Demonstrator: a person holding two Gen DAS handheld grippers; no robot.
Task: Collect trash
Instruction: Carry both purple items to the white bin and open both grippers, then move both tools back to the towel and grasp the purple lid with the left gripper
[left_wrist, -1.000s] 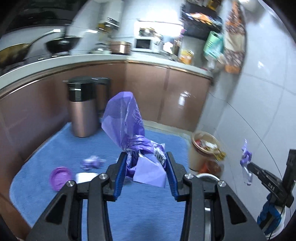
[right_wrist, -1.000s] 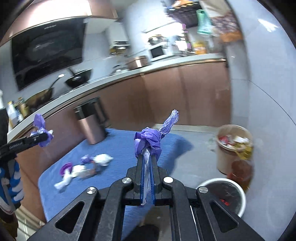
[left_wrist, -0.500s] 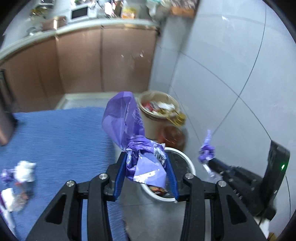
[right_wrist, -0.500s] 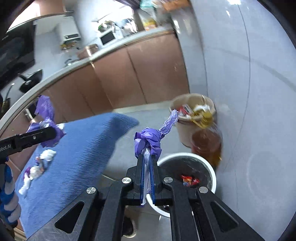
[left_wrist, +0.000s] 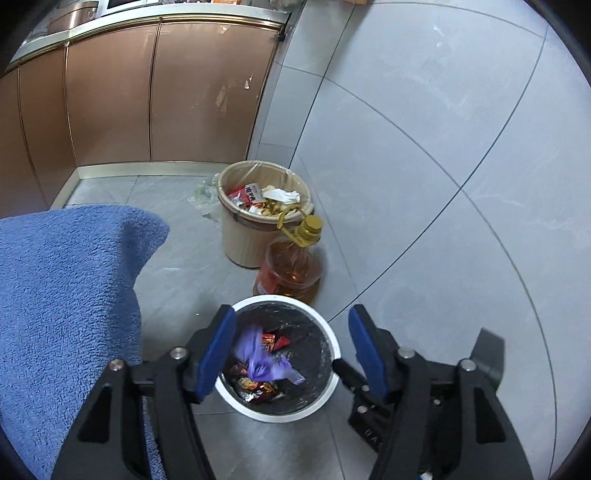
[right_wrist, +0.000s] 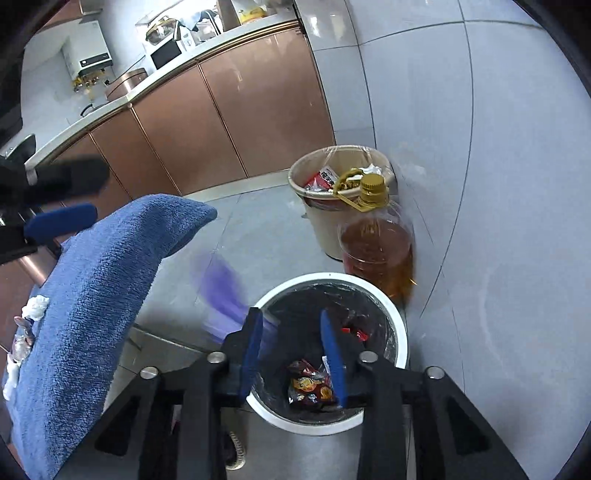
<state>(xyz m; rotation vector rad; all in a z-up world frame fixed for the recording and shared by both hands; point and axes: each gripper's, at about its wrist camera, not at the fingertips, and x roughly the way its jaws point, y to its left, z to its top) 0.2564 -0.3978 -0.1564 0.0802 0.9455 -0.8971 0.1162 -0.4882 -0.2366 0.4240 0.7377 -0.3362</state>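
A white-rimmed bin (left_wrist: 325, 332) with a black liner stands on the floor; it also shows in the right wrist view (right_wrist: 391, 314). My left gripper (left_wrist: 291, 354) is open above it. A purple wrapper (left_wrist: 264, 363), blurred, is falling into the bin among red snack wrappers (left_wrist: 273, 341). My right gripper (right_wrist: 293, 352) is open over the bin; a blurred purple wrapper (right_wrist: 221, 291) drops beside its left finger. More trash (right_wrist: 33, 310) lies on the blue towel (right_wrist: 96, 295).
A beige bin (left_wrist: 255, 221) full of rubbish stands by the tiled wall, with a big bottle of amber oil (left_wrist: 291, 269) next to it. Brown cabinets (left_wrist: 147, 96) run along the back. The blue towel's edge (left_wrist: 74, 277) hangs left of the white bin.
Both grippers swung from the towel-covered table to above the white bin and opened. The purple wrappers they held have dropped out and are falling.
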